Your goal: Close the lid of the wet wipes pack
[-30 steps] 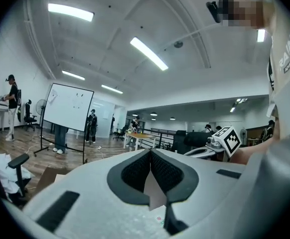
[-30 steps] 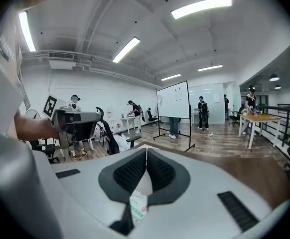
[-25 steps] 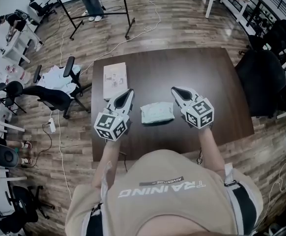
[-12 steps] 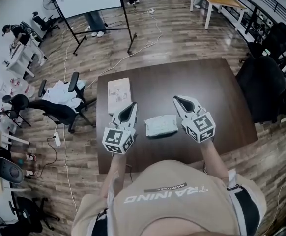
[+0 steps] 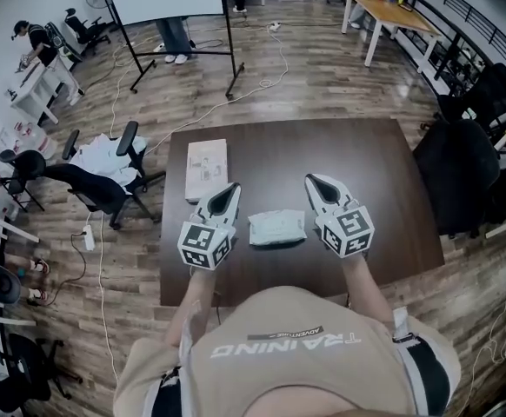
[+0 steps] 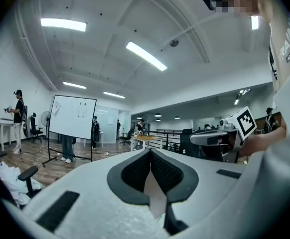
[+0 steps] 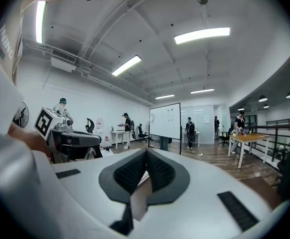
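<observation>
Wet wipes pack [image 5: 276, 228] lies on the counter [image 5: 322, 146], between my two tools. My left tool [image 5: 228, 189] hangs just beside it, jaws pressed together and empty. My right tool [image 5: 313, 182] matches it on the other side. I cannot read the lid's position, and I judge pressing it down is not yet done.

dark wooden table [image 5: 366, 159], wet wipes pack [image 5: 276, 228], white box [image 5: 206, 168]

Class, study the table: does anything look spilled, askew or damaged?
Nothing stands out. The wet wipes pack lies flat on the table between the left hand-held gripper and the right hand-held gripper, both shut; a white booklet lies near its left edge.
</observation>
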Action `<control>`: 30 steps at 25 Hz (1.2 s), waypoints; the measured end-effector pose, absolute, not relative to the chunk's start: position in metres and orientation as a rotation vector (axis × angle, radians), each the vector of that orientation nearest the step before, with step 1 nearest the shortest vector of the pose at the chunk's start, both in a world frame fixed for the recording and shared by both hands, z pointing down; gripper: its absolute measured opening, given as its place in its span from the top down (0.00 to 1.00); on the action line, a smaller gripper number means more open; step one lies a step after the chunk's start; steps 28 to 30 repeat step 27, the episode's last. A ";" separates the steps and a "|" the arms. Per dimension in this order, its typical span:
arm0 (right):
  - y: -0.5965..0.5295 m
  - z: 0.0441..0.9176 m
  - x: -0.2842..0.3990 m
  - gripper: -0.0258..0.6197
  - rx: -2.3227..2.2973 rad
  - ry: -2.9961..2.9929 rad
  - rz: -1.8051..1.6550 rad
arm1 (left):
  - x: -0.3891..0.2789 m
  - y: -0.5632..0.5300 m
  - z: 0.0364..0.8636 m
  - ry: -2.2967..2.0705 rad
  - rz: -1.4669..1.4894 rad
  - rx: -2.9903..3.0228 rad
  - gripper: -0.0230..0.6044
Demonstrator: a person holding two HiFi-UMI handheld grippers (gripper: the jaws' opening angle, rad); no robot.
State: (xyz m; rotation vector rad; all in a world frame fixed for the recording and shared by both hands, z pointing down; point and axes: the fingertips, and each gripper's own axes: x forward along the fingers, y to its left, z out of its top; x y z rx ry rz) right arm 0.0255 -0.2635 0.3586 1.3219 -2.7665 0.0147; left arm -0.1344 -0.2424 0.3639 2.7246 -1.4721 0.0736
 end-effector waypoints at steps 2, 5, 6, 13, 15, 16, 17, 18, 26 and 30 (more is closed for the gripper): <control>-0.262 0.360 0.025 0.94 1.309 -2.767 0.020 | -0.137 -0.241 0.369 -1.468 0.052 2.698 0.95; -0.260 0.363 0.022 0.94 1.275 -2.765 0.020 | -0.139 -0.239 0.373 -1.467 0.038 2.677 0.95; -0.259 0.364 0.020 0.94 1.263 -2.765 0.019 | -0.139 -0.238 0.374 -1.466 0.036 2.674 0.95; -0.253 0.381 0.015 0.94 1.199 -2.754 0.051 | -0.134 -0.236 0.384 -1.445 0.031 2.662 0.95; -0.253 0.383 0.017 0.94 1.204 -2.746 0.049 | -0.133 -0.236 0.390 -1.438 0.033 2.647 0.95; -0.254 0.383 0.019 0.94 1.206 -2.743 0.045 | -0.132 -0.237 0.393 -1.436 0.032 2.639 0.95; -0.255 0.383 0.020 0.94 1.206 -2.742 0.041 | -0.131 -0.237 0.394 -1.436 0.032 2.634 0.95; -0.256 0.383 0.022 0.94 1.204 -2.743 0.040 | -0.129 -0.237 0.395 -1.436 0.030 2.631 0.95; -0.258 0.390 0.023 0.94 1.202 -2.771 0.083 | -0.126 -0.237 0.387 -1.427 0.061 2.662 0.95; -0.258 0.391 0.022 0.94 1.201 -2.776 0.088 | -0.128 -0.238 0.388 -1.432 0.067 2.661 0.95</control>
